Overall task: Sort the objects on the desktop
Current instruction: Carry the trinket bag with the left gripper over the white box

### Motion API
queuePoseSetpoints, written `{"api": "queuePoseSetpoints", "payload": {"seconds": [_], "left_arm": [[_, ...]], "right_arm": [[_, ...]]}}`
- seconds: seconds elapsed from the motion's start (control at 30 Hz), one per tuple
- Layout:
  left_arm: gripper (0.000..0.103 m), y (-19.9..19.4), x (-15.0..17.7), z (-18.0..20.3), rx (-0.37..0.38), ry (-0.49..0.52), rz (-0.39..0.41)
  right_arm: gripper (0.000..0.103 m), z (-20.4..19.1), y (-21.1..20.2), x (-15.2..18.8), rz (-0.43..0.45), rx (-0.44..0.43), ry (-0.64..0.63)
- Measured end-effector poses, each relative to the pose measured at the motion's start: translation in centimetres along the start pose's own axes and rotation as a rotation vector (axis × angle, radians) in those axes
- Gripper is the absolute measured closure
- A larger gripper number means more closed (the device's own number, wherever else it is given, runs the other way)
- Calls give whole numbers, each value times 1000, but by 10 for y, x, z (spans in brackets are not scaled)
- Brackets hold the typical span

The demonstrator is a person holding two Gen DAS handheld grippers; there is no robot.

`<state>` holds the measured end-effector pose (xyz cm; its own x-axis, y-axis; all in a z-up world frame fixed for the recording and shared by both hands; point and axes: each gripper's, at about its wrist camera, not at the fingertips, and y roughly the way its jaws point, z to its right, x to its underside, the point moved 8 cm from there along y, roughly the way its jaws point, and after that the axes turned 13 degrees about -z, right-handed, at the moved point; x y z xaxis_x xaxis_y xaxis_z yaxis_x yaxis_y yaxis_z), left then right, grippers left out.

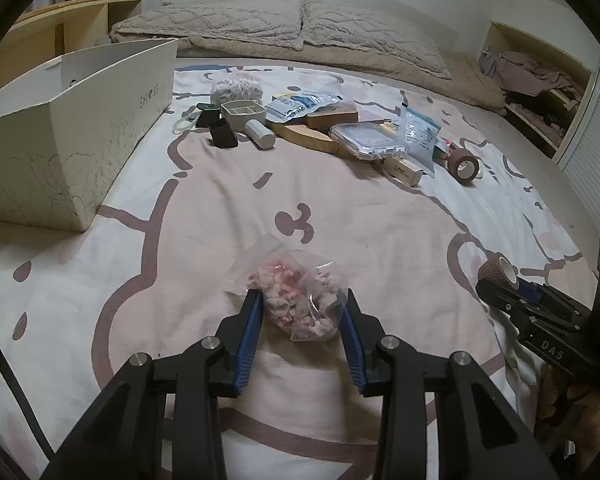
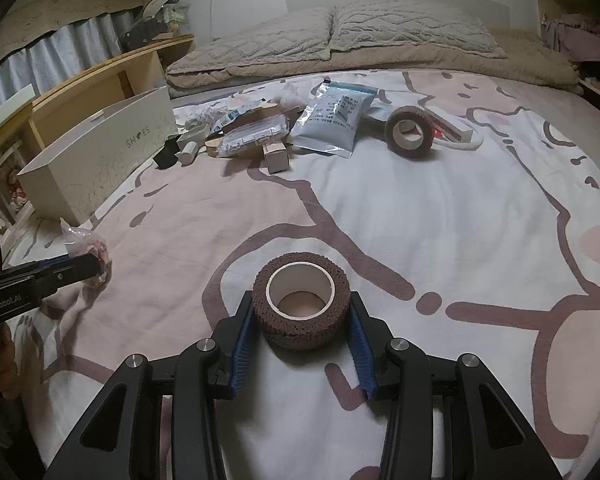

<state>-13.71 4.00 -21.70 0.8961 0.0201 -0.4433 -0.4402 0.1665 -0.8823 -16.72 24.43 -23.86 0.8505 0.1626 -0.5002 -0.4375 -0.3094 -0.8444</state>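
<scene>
A small clear plastic bag [image 1: 292, 280] of pink and white bits lies on the pink-and-white bed sheet. My left gripper [image 1: 302, 296] is shut on the bag, a blue pad pressed against each side. The right wrist view shows that same gripper [image 2: 96, 266] at the far left with the bag [image 2: 80, 240] bulging above its tips. A brown bandage roll [image 2: 304, 330] with a white core stands on end on the sheet. My right gripper [image 2: 302, 298] is shut on the roll, its pads against both sides. The left wrist view shows this roll [image 1: 496, 272] at the right edge.
A white open shoe box [image 1: 60, 152] stands at the left. Toward the pillows lies a pile: a second brown roll [image 2: 410, 132], a blue-white pouch [image 2: 336, 120], a clear lidded container [image 1: 364, 140], small boxes and a white cylinder [image 1: 260, 134]. Bare sheet lies between pile and grippers.
</scene>
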Motion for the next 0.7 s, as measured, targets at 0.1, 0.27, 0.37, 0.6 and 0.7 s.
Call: {"api": "queuePoseSetpoints", "payload": {"seconds": [0.1, 0.27, 0.37, 0.6, 0.7], "left_arm": [[66, 0, 0, 0, 2, -2, 0], [70, -6, -2, -2, 26, -8, 4], [70, -12, -5, -5, 32, -13, 18], [71, -27, -13, -13, 62, -36, 46], [71, -35, -18, -17, 61, -39, 60]], "right_arm": [[59, 0, -2, -1, -22, 5, 20], [59, -9, -9, 2, -38, -38, 36], [59, -16, -14, 3, -42, -46, 25], [59, -25, -23, -2, -35, -54, 17], [59, -28, -27, -5, -31, -56, 16]]}}
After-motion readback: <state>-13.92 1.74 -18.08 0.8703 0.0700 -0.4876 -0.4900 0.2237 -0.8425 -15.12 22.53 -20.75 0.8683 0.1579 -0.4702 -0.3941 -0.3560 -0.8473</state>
